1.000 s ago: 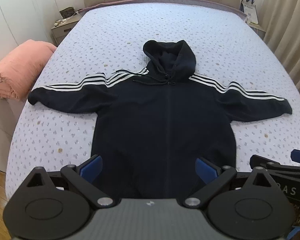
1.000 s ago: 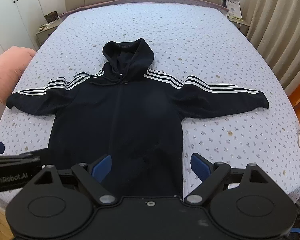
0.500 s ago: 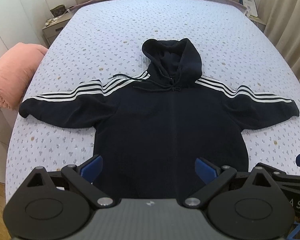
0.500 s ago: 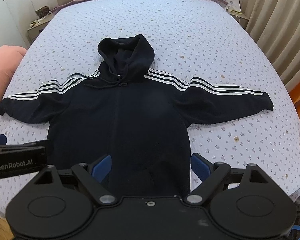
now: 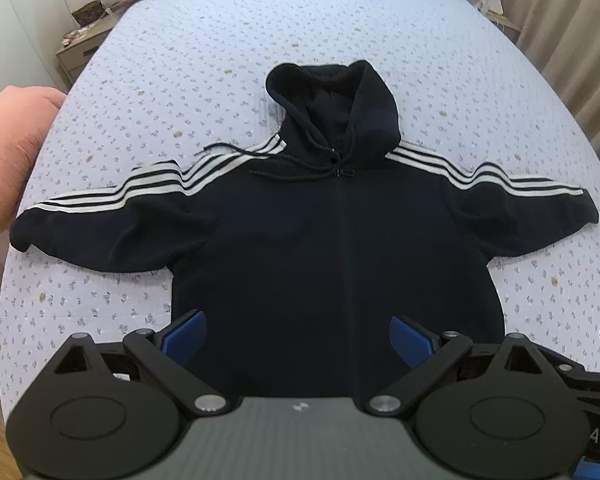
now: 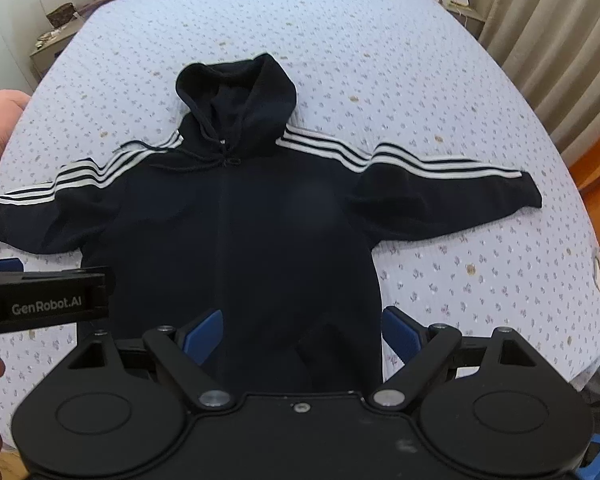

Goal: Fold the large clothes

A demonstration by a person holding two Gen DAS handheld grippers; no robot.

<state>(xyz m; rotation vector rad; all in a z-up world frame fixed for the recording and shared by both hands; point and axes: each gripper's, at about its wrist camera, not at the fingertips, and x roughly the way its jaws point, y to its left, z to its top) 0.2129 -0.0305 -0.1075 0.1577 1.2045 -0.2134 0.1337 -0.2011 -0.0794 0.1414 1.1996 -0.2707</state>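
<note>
My big dark hoodie with white arm stripes (image 5: 340,240) lies flat on the dotted blue bed (image 5: 380,40).
My left gripper (image 5: 298,334) and right gripper (image 6: 302,326) hang wide open over its near edge, holding nothing.

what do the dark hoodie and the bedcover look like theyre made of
Dark navy striped hoodie: probably thick cotton-blend fleece; matte and soft, lying in rounded folds. Pale blue floral bedcover: looks like a quilted or textured woven cotton, going by the fine ribbed surface, though the exact fibre is unclear.
</note>
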